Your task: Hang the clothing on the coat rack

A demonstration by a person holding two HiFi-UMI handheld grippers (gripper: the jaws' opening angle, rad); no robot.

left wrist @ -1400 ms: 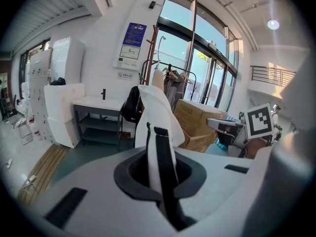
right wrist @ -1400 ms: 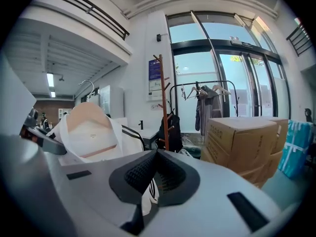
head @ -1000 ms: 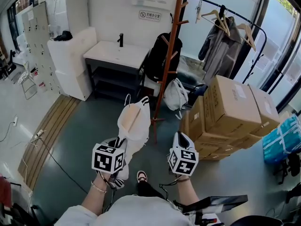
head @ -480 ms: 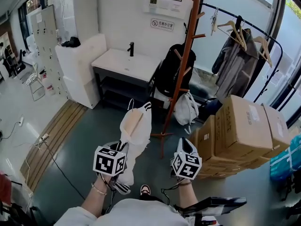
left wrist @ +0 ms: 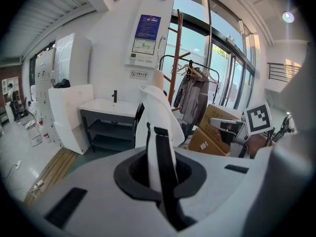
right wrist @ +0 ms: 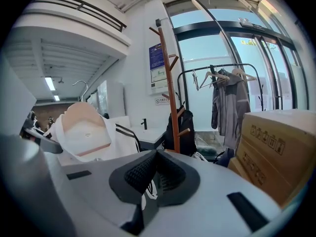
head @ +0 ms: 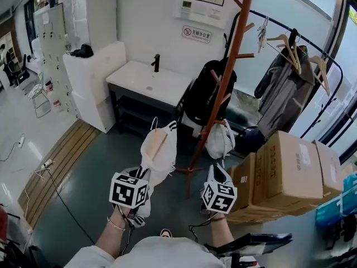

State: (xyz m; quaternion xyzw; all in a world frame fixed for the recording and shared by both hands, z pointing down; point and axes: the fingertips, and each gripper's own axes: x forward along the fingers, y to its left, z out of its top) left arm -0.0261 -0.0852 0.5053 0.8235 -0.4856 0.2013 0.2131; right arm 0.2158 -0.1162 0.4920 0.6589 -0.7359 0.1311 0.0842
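Head view shows the left gripper (head: 139, 178) clenched on the white garment (head: 160, 149), which sits on a pale hanger and stands up in front of the person. The garment has a black stripe. In the left gripper view the cloth (left wrist: 160, 117) passes straight between the two jaws, and the jaws press on it from both sides. The right gripper (head: 216, 171) is beside the left one, at about the same height, and apart from the garment. In the right gripper view its jaws (right wrist: 155, 157) are closed together, and nothing is between them.

The coat rack (head: 226, 82) is a brown wooden pole with short pegs. It stands on the floor beyond both grippers, a little to the right of the garment and not touching it. A black backpack (head: 202, 96) hangs on the coat rack, and a white bag (head: 221, 141) hangs lower on it. Left of the rack there is a white counter (head: 134, 78) with a black tap (head: 157, 63). On the right are cardboard boxes (head: 290, 169), and behind them a black clothes rail (head: 312, 43) with a grey coat (head: 281, 91).
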